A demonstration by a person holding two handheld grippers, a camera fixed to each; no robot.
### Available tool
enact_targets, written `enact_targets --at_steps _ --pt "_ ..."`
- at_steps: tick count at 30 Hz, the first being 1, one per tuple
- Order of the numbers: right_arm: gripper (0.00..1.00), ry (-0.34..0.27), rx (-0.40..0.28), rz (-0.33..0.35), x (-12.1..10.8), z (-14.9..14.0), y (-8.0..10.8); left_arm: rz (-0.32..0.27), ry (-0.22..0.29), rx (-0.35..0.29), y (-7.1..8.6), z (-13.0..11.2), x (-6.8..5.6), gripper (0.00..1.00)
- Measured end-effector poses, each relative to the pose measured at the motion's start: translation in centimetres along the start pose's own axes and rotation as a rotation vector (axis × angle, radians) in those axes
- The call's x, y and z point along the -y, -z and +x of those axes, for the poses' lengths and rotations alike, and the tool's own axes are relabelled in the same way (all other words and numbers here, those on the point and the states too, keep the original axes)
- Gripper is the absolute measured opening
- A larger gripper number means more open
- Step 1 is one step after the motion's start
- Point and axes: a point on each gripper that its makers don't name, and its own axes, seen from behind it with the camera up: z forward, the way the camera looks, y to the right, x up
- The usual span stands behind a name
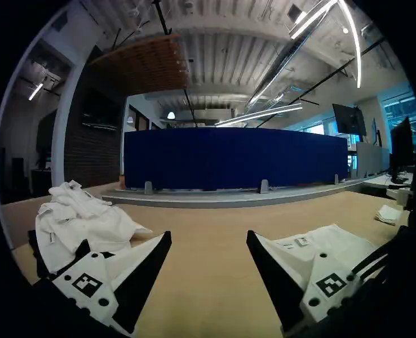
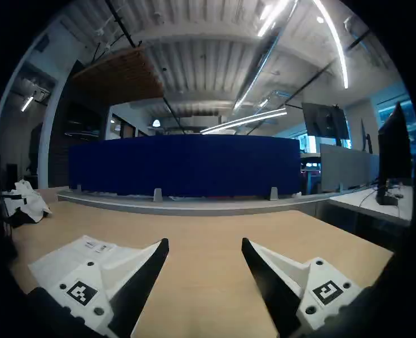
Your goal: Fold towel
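The pale wooden table [image 1: 208, 225] runs across the lower half of both feeds. The long blue partition [image 1: 230, 158] stands along its far edge at 12 o'clock. A dark monitor [image 2: 391, 152] sits on a neighbouring desk at 3 o'clock in the right gripper view.

The left gripper [image 1: 208, 234] is released. Its two fingers are spread wide at 7 and 5 o'clock, with bare tabletop showing in the gap. The right gripper [image 2: 204, 241] is likewise spread apart and grasps nothing.

In the left gripper view, a crumpled heap of towels [image 1: 78, 219] lies at 8 o'clock. It is white, bunched and full of creases, and it reaches down behind my left finger. I see the same heap far off at 9 o'clock in the right gripper view [image 2: 27, 205].

The flat towel [image 1: 326, 239] is at 4 o'clock in the left gripper view. It is white and smooth and lies spread on the table, partly hidden by the finger in front of it. I cannot tell whether that finger touches it. Two small labels [image 1: 295, 242] sit near its far edge. In the right gripper view the flat towel is at 8 o'clock [image 2: 78, 253].

A small folded cloth [image 1: 388, 214], also white, rests near the table's edge at 3 o'clock in the left gripper view.
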Motion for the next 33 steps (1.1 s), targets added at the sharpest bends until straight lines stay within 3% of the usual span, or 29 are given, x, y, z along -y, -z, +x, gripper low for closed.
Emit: enact_targets --at_steps 6,11,15,24,33 --pt "1.00 0.000 -0.003 -0.002 0.0 0.0 0.0 0.013 -0.004 0.004 0.0 0.1 0.4 0.99" --pt "1.00 0.010 0.011 -0.009 0.2 0.6 0.3 0.022 -0.041 0.007 -0.2 0.8 0.5 0.99" --pt "1.00 0.000 0.000 -0.010 0.5 3.3 0.7 0.015 -0.048 -0.014 -0.1 3.9 0.1 0.99" --pt "1.00 0.004 0.022 0.003 1.2 11.2 1.6 0.028 0.078 0.043 0.2 10.6 0.3 0.99" --pt "1.00 0.014 0.033 0.010 1.5 16.4 2.4 -0.002 0.108 0.042 0.9 17.0 -0.7 0.99"
